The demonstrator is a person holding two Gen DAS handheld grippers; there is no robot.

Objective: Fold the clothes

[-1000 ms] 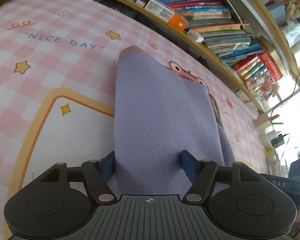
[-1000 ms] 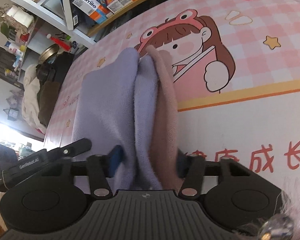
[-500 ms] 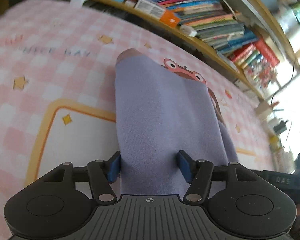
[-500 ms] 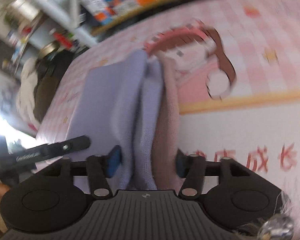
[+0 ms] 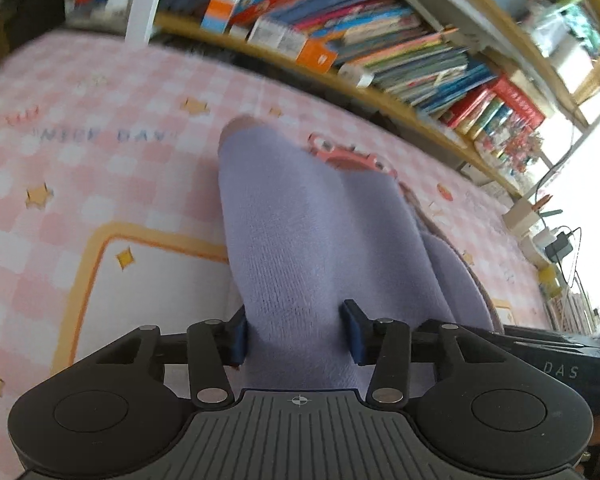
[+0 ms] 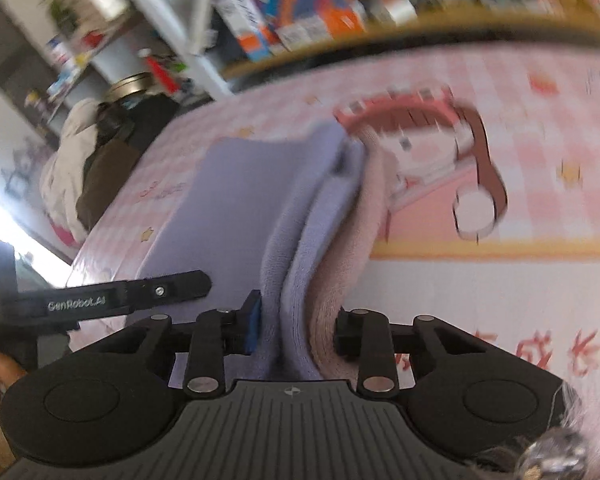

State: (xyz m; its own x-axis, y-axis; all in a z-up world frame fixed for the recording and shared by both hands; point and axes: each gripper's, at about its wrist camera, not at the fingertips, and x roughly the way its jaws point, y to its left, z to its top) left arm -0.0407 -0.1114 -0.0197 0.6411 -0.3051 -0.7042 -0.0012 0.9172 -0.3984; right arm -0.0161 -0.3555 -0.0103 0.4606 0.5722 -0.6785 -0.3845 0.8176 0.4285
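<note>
A lavender knitted garment (image 5: 300,208) with a dusty-pink layer (image 6: 340,280) lies folded lengthwise on the pink checked cartoon mat (image 5: 80,160). Its near end runs up between the jaws of my left gripper (image 5: 296,332), which are closing, and the blue pads press into the bunched knit. In the right wrist view the garment (image 6: 236,200) shows stacked lavender and pink edges. My right gripper (image 6: 296,328) is also closing and squeezes those layers. The left gripper's black body (image 6: 112,300) shows just beside it.
Bookshelves (image 5: 380,40) packed with books run along the mat's far edge. A pile of bags and clothing (image 6: 92,168) sits beyond the mat's far left corner. Cables and small items (image 5: 556,240) stand at the far right. The mat (image 6: 500,300) stretches out to the right.
Both pairs of jaws have narrowed onto the cloth. Both hands have risen a little, pulling the garment's near end up and bunching it. The views are blurred by the motion.
</note>
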